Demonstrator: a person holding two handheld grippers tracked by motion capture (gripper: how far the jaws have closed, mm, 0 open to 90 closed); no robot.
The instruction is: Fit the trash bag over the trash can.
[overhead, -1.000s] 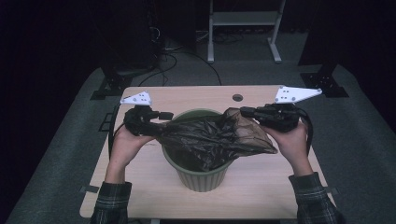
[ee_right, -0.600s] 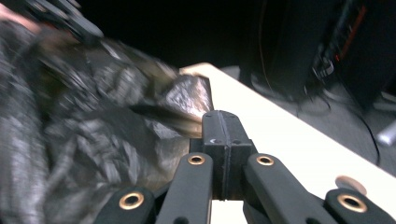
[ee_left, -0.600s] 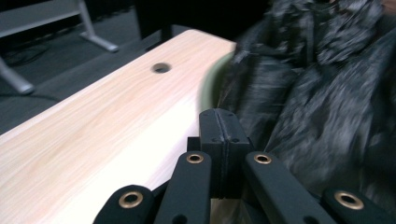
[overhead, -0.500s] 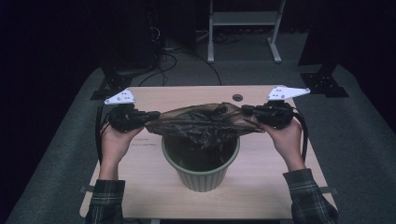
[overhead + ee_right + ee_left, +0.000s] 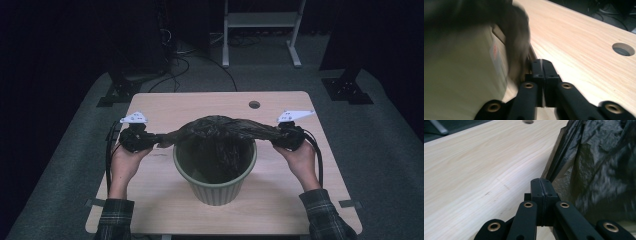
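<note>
A green ribbed bin [image 5: 215,172] stands in the middle of the wooden table [image 5: 200,105]. A black plastic bag [image 5: 220,131] is stretched wide across its mouth, its body hanging inside. My left gripper [image 5: 156,139] is shut on the bag's left edge, left of the bin. My right gripper [image 5: 276,136] is shut on the bag's right edge, right of the bin. In the left gripper view the jaws [image 5: 541,182] are pressed together with the bag [image 5: 596,170] running off to the right. In the right gripper view the closed jaws [image 5: 542,63] pinch the blurred bag [image 5: 519,42] beside the bin wall [image 5: 461,75].
A round cable hole [image 5: 254,105] lies in the table behind the bin. Cables trail from both grippers over the table's sides. A white metal stand [image 5: 260,30] and dark equipment feet stand on the grey floor beyond the table.
Both grippers have drawn apart and come a little nearer the person, pulling the crumpled bag out flat and wide over the bin's mouth.
</note>
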